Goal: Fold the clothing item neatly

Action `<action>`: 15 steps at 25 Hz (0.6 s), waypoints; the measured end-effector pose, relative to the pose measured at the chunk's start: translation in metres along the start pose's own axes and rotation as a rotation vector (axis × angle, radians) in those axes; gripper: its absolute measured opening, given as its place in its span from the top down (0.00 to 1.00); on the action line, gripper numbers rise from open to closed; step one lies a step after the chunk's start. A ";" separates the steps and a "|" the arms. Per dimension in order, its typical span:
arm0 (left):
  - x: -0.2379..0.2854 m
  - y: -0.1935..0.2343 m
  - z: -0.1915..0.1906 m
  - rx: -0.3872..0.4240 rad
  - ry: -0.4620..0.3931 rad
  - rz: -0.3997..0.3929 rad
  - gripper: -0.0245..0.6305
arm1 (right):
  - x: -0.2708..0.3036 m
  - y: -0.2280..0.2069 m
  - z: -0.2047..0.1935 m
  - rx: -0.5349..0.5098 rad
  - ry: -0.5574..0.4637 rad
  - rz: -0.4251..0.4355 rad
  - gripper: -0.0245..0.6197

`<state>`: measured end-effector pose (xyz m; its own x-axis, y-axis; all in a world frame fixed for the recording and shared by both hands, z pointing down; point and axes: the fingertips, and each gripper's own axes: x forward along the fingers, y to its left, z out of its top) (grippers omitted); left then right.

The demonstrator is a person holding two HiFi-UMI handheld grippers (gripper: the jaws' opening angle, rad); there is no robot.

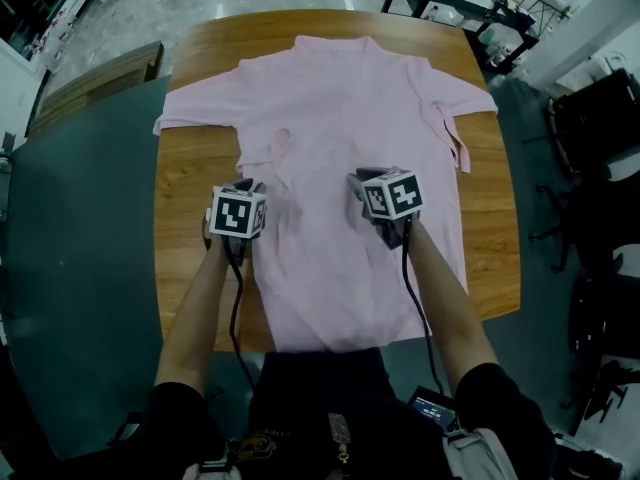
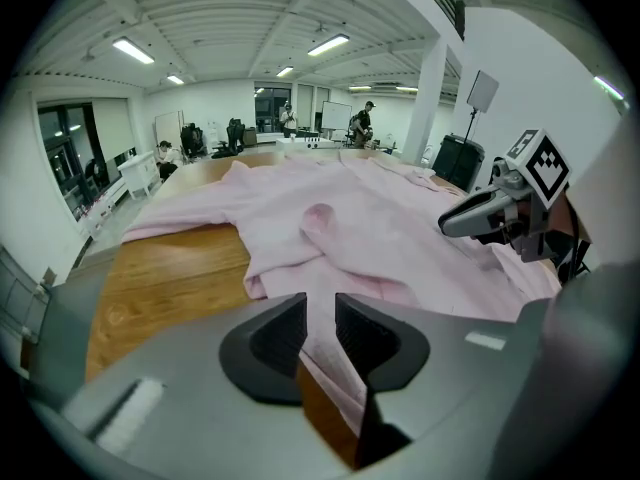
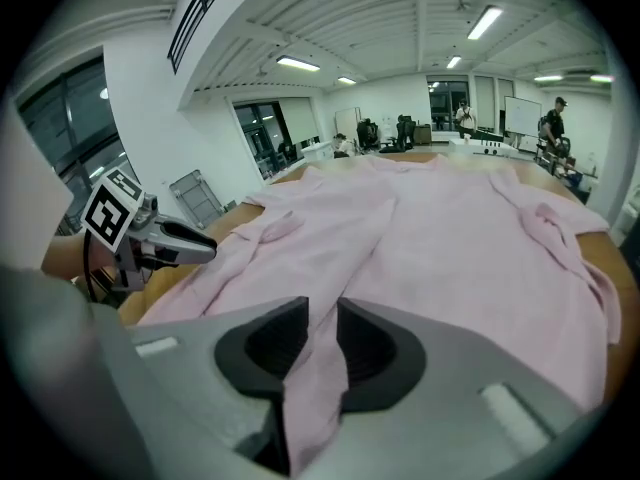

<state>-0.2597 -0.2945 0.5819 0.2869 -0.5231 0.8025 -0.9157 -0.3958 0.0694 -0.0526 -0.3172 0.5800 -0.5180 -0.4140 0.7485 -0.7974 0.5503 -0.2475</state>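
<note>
A pink shirt (image 1: 350, 108) is lying spread across the middle of the wooden table (image 1: 195, 168). Its collar is pointing toward the table's far edge and its hem is reaching the near edge. One sleeve (image 1: 195, 108) is stretching toward the table's left side. The other (image 1: 455, 103) is lying toward the right side, with a loose strip trailing down from it.

Both grippers are working over the table's middle, above the body of the shirt and pointing down and away from the person. The left gripper (image 2: 320, 333) is holding its jaws narrow, with a fold of shirt fabric running up between them and bare table wood showing just beneath. The right gripper (image 3: 320, 343) is standing the same way, jaws narrow around a raised ridge of fabric that is running forward from them. That ridge looks taut, so both pairs of jaws are probably pinching the cloth, not merely straddling it.

Gripping at two matching points, side by side, is likely keeping the fabric level so that it travels as one straight line and the crease lands evenly. The folding looks to be at an early stage, since the sleeves are lying open on the table.
</note>
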 end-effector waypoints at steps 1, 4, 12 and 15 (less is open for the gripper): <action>-0.001 -0.002 -0.004 -0.004 0.004 -0.006 0.80 | 0.001 0.004 -0.004 0.011 0.003 0.003 0.84; -0.001 -0.009 -0.016 -0.003 0.026 -0.021 0.75 | 0.006 0.014 -0.017 0.029 0.029 0.002 0.82; -0.001 -0.011 -0.029 0.003 0.064 -0.036 0.93 | -0.004 0.005 -0.022 0.022 0.046 -0.075 0.94; -0.004 -0.007 -0.029 -0.009 0.060 -0.037 0.93 | -0.019 0.004 -0.014 0.003 0.011 -0.105 0.94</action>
<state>-0.2623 -0.2675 0.5957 0.3037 -0.4617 0.8334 -0.9073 -0.4071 0.1050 -0.0414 -0.2970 0.5740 -0.4279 -0.4614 0.7772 -0.8482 0.5020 -0.1689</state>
